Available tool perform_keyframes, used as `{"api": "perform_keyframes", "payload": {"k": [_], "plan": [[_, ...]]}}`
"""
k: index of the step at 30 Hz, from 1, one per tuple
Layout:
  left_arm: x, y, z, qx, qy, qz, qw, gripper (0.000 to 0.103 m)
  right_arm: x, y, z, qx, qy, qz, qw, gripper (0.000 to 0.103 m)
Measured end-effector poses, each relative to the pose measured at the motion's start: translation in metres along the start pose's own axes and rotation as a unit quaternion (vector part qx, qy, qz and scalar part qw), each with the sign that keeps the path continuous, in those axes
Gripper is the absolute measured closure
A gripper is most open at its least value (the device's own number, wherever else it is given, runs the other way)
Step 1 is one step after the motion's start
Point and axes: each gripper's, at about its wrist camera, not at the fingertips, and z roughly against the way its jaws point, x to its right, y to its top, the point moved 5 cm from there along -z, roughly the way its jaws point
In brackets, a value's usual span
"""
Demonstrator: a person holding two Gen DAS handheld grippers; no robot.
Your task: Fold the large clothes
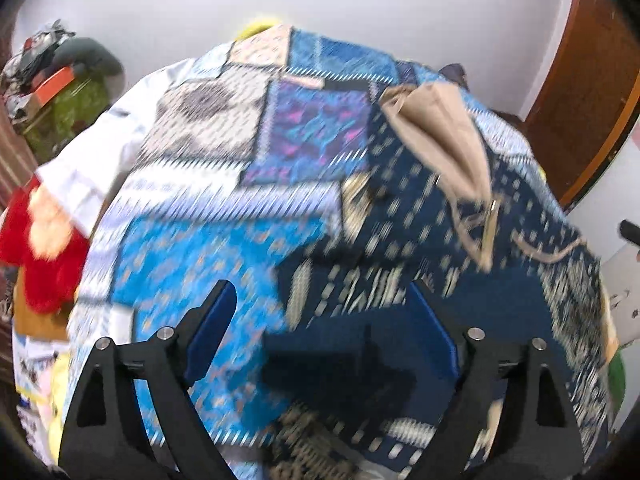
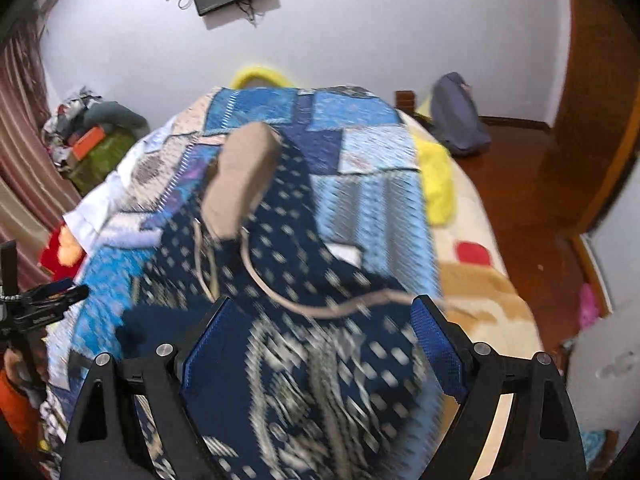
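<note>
Your left gripper [image 1: 324,312] stands wide above the bed, its blue pads spread far apart with nothing pinched between them; the cloth under it lies free. Your right gripper [image 2: 320,328] is just as wide, both blue pads clear of the fabric, and it holds nothing either. The large patchwork garment [image 1: 248,168] is spread over the bed, a mix of bright blue, pale blue, purple and cream squares, with a dark navy part printed in small pale marks [image 2: 288,248] folded over the near half toward you. A tan lining flap [image 2: 244,172] sticks up from the navy part near the middle of the bed, and a thin tan cord [image 2: 288,300] trails from it across the navy cloth toward the right gripper's fingers. Both views are smeared by motion, so the fine pattern is hard to read. A white cloth [image 1: 96,156] lies along the garment's left edge, with a red plush toy [image 1: 36,248] beside it. On the right of the bed you see a yellow cloth [image 2: 436,184] on a cream blanket [image 2: 472,280], and a grey bag [image 2: 456,116] sits on the wooden floor beyond.
</note>
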Motion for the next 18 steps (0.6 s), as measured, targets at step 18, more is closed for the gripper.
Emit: {"api": "perform_keyframes", "payload": {"k": [18], "plan": [[0.033,0.09,-0.156,-0.055,-0.049,0.066,0.9951,0.017,-0.021,0.08,-0.205,-0.113,0.068,-0.079,0.988,0.016]]}}
